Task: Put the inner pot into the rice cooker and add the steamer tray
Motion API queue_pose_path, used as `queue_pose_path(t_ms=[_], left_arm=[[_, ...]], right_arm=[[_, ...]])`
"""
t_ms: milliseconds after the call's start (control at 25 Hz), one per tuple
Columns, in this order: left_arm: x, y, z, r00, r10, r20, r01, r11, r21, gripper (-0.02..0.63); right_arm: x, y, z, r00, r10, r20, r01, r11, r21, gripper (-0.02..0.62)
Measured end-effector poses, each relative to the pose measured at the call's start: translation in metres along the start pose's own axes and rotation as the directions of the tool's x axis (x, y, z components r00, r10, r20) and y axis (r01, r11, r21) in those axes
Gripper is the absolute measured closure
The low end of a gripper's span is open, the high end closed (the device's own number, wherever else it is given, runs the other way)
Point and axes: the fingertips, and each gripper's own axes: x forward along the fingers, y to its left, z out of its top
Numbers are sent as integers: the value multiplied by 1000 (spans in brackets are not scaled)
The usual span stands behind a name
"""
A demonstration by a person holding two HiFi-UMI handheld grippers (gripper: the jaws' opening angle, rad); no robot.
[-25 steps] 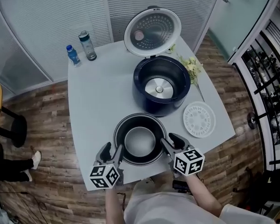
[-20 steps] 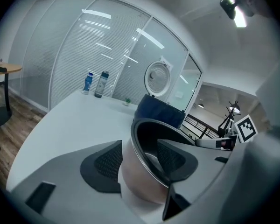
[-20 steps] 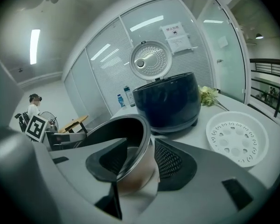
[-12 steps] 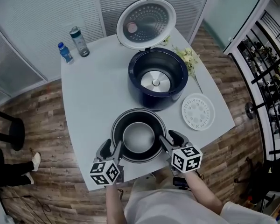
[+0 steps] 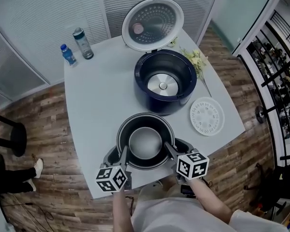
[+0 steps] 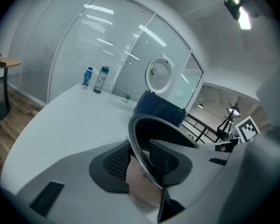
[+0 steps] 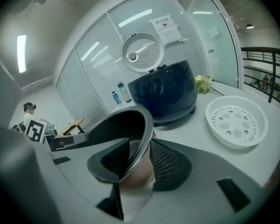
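Gripper views show the left gripper [image 6: 140,160] and right gripper [image 7: 140,162] jaws just closed in on the pot [image 5: 145,144] rim, pinching it; head view's cubes [image 5: 193,164] hide that.

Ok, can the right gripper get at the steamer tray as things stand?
Probably not yet. The right gripper has just been closing its jaws on the rim of the inner pot, so it is occupied. The steamer tray itself lies uncovered on the table beside the rice cooker.
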Motion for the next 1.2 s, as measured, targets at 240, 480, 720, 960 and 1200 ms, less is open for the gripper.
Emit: queue_pose_path(t_ms=[240, 480, 720, 960, 1200], left_arm=[[-3, 1, 0, 1000, 3, 4, -3, 1000, -3, 482], [-16, 4, 4, 999, 14, 32, -14, 1000, -17, 486], [-32, 3, 27, 996, 25, 87, -26, 1000, 5, 488], [-51, -1, 56, 985, 35, 171, -39, 999, 18, 488], [-66, -9, 80, 973, 28, 230, -34, 999, 21, 486]], right_arm=[[-2, 2, 0, 1000, 10, -1, -10, 1000, -13, 449], [-5, 13, 1, 1000, 29, 8, -29, 999, -26, 451], [-11, 30, 20, 996, 67, 51, -65, 997, -46, 454], [-20, 50, 50, 985, 122, 120, -114, 991, -74, 460], [-33, 65, 77, 971, 160, 179, -146, 985, -90, 466]])
